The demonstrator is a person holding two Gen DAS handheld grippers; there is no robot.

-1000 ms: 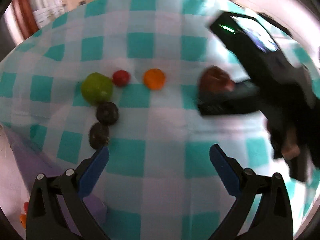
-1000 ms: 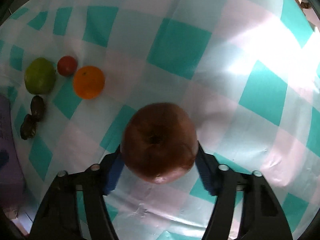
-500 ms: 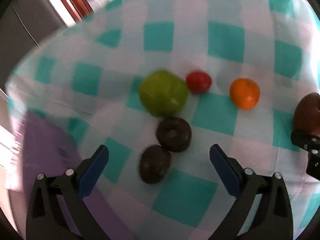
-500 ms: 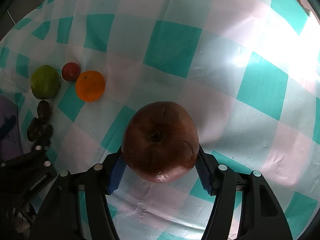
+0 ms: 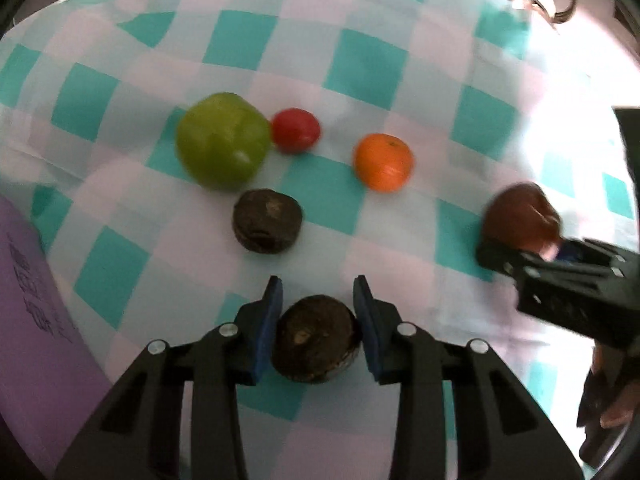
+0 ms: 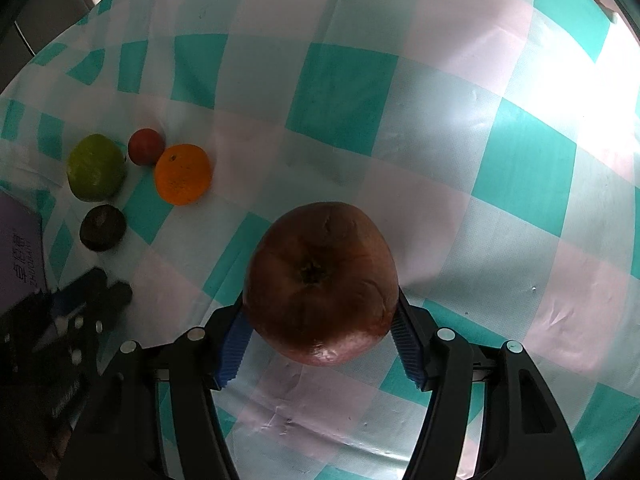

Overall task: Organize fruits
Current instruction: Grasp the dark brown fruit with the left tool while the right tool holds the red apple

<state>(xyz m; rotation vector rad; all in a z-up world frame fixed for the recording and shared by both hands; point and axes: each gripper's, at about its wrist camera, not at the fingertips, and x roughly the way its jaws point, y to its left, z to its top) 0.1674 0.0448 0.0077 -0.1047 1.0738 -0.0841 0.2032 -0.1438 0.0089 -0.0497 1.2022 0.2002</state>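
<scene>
Left wrist view: left gripper (image 5: 318, 316) is closing on a dark fruit (image 5: 316, 338) at 6 o'clock, blue pads (image 5: 267, 320) flanking both sides and looking like they are touching the skin; I'm reading it as pinched, fruit possibly sitting on the cloth (image 5: 360, 60). Past it at 11 o'clock a second dark fruit (image 5: 267, 221) is lying loose, then green fruit (image 5: 222, 140) touching red fruit (image 5: 296, 130), orange (image 5: 383, 162) just beside at 1 o'clock. Right gripper (image 5: 520, 248) is showing at 3 o'clock, blurred.

Right wrist view: right gripper (image 6: 320, 320) is pinching a brown apple (image 6: 322, 284) between both pads, stem end facing the camera, apparently off the cloth (image 6: 400, 80). The cluster is sitting at 10 o'clock, well apart.

Judgement on the step: left is securing its grasp. Keep the pads centred on the widest part, since a round wrinkled fruit can squirt out. Lift straight, clear of the second dark fruit. Right should be holding firm pressure; the apple looks soft, so don't crush.

Containers: none visible in either view. Purple sheet (image 5: 28, 320) at 8 o'clock is flat, nothing seen on it.
</scene>
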